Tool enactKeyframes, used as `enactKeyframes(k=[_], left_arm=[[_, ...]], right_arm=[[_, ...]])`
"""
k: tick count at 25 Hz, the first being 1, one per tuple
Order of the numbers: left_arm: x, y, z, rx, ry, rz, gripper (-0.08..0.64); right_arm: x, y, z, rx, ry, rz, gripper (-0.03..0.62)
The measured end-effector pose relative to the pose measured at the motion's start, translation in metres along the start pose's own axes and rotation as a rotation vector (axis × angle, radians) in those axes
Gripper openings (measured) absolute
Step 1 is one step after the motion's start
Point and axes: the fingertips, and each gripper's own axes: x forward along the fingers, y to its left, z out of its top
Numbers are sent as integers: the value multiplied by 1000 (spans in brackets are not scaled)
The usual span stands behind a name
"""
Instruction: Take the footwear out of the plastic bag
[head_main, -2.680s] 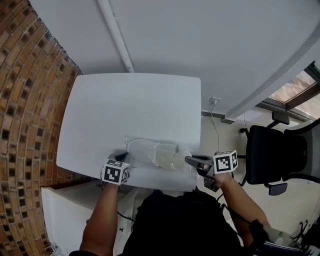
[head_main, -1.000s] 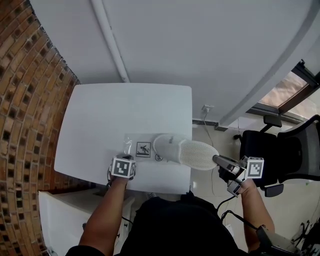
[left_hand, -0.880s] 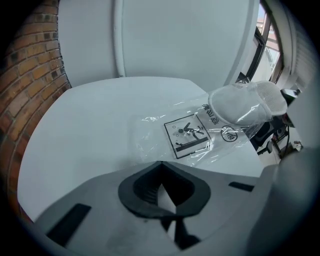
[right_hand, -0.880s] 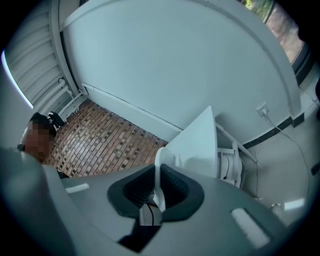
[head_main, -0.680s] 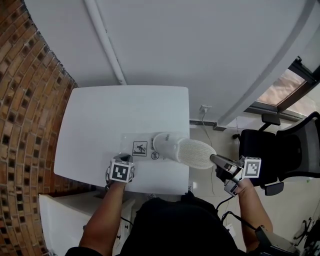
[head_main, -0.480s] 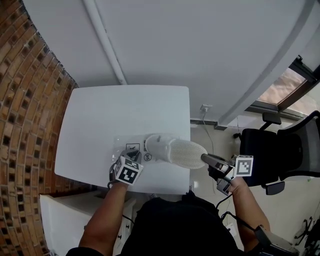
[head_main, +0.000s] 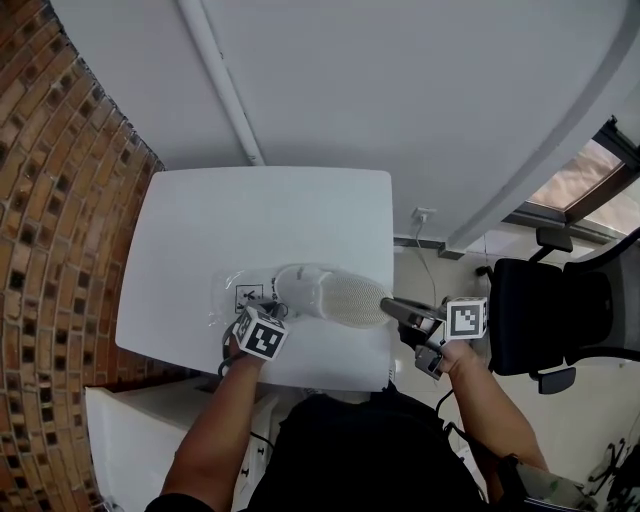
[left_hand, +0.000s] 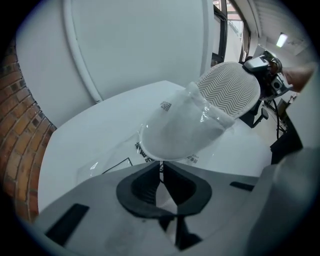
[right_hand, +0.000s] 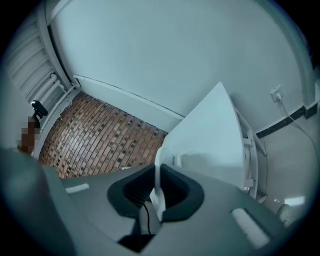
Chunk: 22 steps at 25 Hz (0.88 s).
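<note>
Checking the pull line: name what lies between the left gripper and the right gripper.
The white slipper, toe end inside the plastic bag, spans that gap in the head view.

Just beyond the left tool (left_hand: 161, 172), the slipper's (left_hand: 227, 90) front end is veiled by the crinkled plastic bag (left_hand: 175, 132), and the bag's print is too small to read. At the right tool (right_hand: 157, 175), only a thin white edge of the slipper shows between the jaws; the tool's body hides the rest. In the head view, the left tool's jaws sit hidden under its marker cube (head_main: 260, 338).
</note>
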Motion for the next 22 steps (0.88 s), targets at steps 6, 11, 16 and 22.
enactKeyframes(k=[6, 11, 16, 22], left_arm=[[15, 9, -14, -21, 28, 6, 8], [18, 18, -7, -75, 12, 32, 6], [20, 28, -2, -164, 4, 40, 6], [20, 42, 11, -267, -36, 55, 6]], right_arm=[[12, 2, 1, 2, 25, 25, 32], [7, 0, 5, 15, 25, 29, 32], [-8, 13, 19, 37, -30, 75, 34], [-41, 19, 36, 45, -115, 87, 34]])
